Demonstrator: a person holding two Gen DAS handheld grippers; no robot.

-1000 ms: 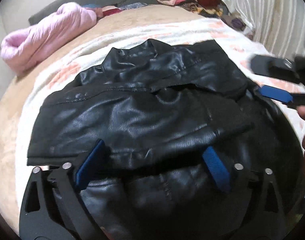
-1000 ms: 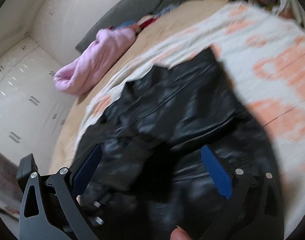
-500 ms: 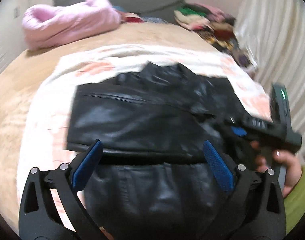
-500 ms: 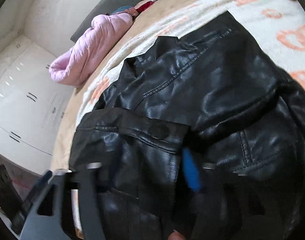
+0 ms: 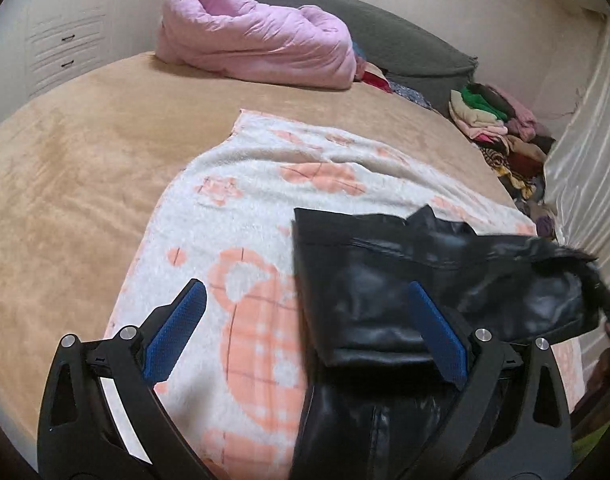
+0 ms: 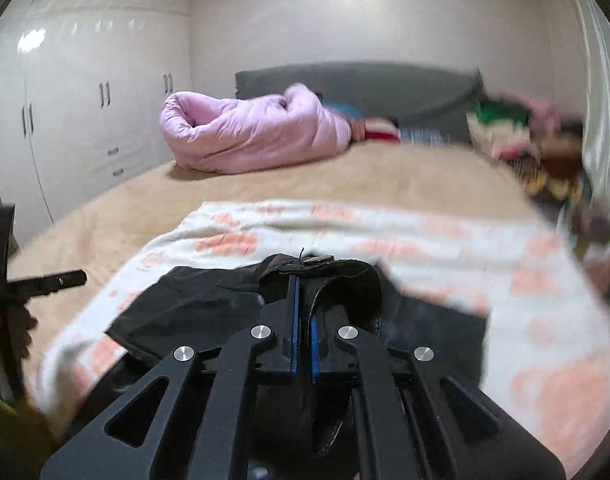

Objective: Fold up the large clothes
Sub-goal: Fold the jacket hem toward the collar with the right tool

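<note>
Left wrist view: left gripper (image 5: 305, 336) spread wide with nothing between the blue pads (image 5: 176, 334), hanging over the white-and-peach patterned blanket (image 5: 241, 208). Black leather jacket (image 5: 389, 292) partly folded on that blanket, lying right of centre; right pad in front of the jacket's folded edge, left pad over bare blanket. Right end of the jacket lifted off the blanket toward the frame's edge, blurred there. Tan bedspread (image 5: 73, 168) under the blanket. Pink quilt (image 5: 257, 44) bundled at the far end of the bed, against a grey headboard (image 5: 401, 46). Heap of mixed clothes (image 5: 501, 124) at the far right, beside a pale curtain (image 5: 585, 184).

Right wrist view: right gripper (image 6: 303, 300), jaws just closed, clamped tight on a fold of the black leather jacket, the leather curling over and around the blue pads. Rest of the jacket hanging and lying below on the patterned blanket. Left gripper visible at the left edge, well apart from the jacket. White wardrobe (image 6: 77, 120) along the left wall. Right side of the picture blurred.
</note>
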